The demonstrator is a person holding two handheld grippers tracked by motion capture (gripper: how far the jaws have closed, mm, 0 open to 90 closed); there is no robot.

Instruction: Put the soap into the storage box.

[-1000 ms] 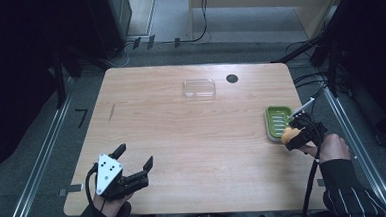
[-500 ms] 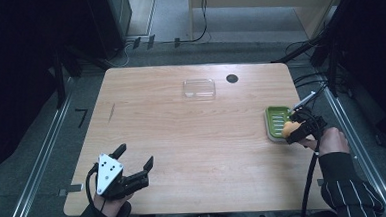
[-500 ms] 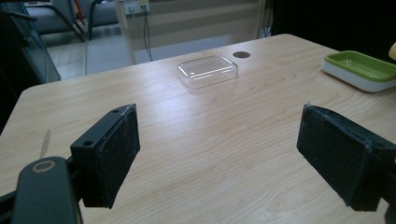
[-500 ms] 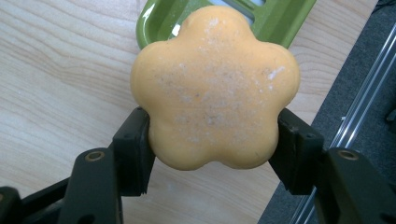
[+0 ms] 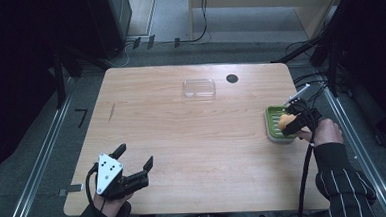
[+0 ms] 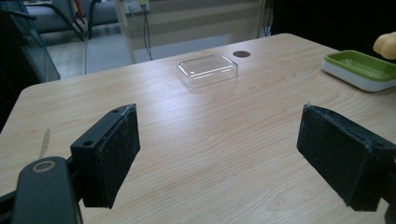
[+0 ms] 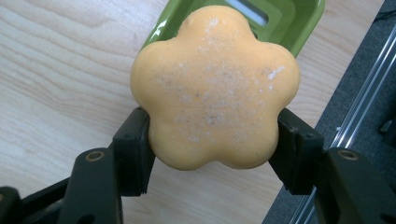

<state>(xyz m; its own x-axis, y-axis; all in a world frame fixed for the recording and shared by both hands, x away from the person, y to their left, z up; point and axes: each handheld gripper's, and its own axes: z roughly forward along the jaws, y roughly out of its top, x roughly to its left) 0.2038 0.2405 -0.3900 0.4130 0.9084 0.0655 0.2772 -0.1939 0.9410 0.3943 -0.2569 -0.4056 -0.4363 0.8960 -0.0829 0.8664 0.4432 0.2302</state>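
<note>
An orange flower-shaped soap sits clamped between the jaws of my right gripper, held just above the near end of a green soap dish. From above, that soap and right gripper hover over the green dish at the table's right edge. My left gripper rests near the front left corner, jaws wide open with nothing between them. In the left gripper view its pads frame bare wood, with the dish and the soap far to the right.
A clear plastic lid lies at the back middle of the wooden table, also visible as the lid. A dark round hole sits beside it. Metal rails and cables run along both sides of the table.
The right gripper with the soap has moved a little away from the person, toward the dish's middle. The left gripper has stayed put.
</note>
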